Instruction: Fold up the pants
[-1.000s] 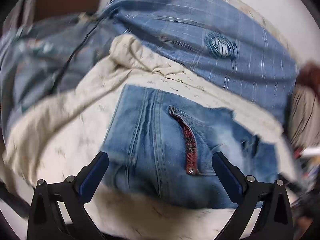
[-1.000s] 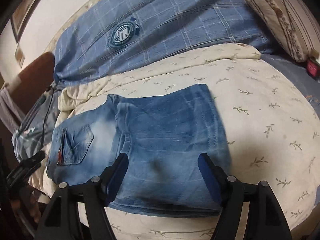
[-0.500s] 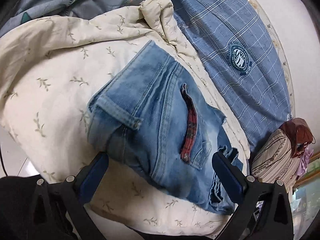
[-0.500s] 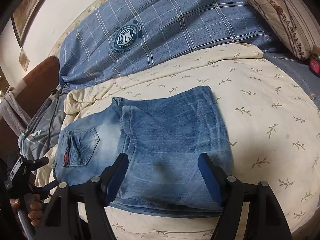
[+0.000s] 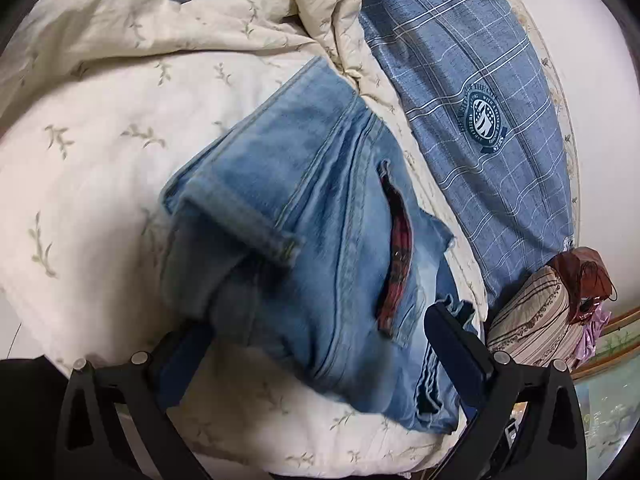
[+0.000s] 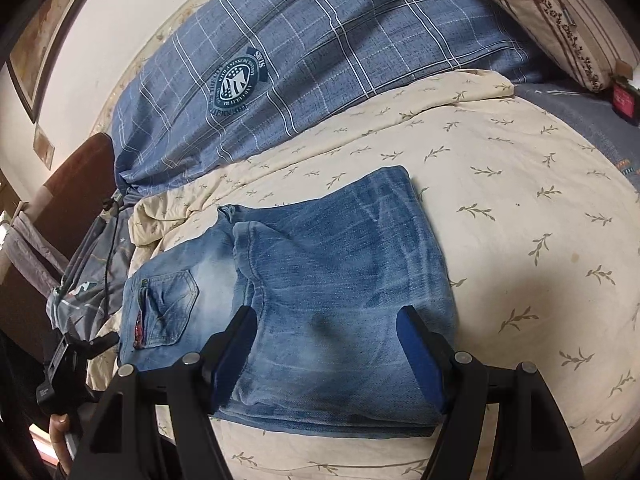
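We see folded blue jeans [image 6: 320, 292] lying mid-quilt on the leaf-print cream quilt [image 6: 520, 216], near its crumpled left edge. Both our left gripper [image 5: 316, 344] and right gripper [image 6: 326, 344] gape, seemingly holding nothing. A plaid blue duvet [image 6: 320, 52] borders the wall [image 6: 112, 28].

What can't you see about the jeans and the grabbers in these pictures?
- Right wrist view: the jeans near edge sits behind the right gripper.
- Left wrist view: the far leg end is out of sight past the left gripper.
- Both views: whether the fingers touch the denim.
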`<state>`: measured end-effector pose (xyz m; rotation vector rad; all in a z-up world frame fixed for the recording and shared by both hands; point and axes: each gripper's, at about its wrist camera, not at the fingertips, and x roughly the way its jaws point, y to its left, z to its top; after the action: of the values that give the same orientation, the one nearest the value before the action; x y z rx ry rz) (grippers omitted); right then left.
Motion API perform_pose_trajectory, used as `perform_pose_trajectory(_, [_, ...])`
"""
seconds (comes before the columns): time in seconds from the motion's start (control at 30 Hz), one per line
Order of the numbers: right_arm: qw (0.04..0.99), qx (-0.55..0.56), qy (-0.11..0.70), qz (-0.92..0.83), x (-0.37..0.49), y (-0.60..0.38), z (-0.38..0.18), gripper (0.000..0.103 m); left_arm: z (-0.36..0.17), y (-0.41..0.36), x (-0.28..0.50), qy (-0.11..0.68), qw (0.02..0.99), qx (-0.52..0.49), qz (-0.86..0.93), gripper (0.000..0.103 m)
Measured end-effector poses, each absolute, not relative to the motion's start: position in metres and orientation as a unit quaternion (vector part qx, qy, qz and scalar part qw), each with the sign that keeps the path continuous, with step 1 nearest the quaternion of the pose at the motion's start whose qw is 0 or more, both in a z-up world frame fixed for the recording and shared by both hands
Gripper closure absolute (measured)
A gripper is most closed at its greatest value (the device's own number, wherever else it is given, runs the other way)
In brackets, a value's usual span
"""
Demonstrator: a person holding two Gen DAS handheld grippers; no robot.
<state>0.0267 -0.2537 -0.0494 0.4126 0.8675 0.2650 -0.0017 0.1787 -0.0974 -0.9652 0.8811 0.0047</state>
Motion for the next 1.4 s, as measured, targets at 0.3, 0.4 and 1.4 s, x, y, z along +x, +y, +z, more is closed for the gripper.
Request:
perform_pose_trajectory(0.3, [0.878,0.195,0.419,0.128,0.027,-0.253,-0.051,0.028,-0.084,0.17,0.01,0.397,0.813,-0.425,0.025,0.001])
perform_pose_trajectory(0.4, [0.875,0.196,0.425,0.123,0.029,-0.253,-0.053,0.028,-0.086,0.164,0.007,0.405,0.821,-0.403,0.019,0.001])
perform_pose_trajectory(1.4, [0.923,0.069,0.365,0.097,-0.015,-0.2,-0.033,0.027,-0.063,0.12,-0.031,0.394,0.884,-0.241,0.071,0.001])
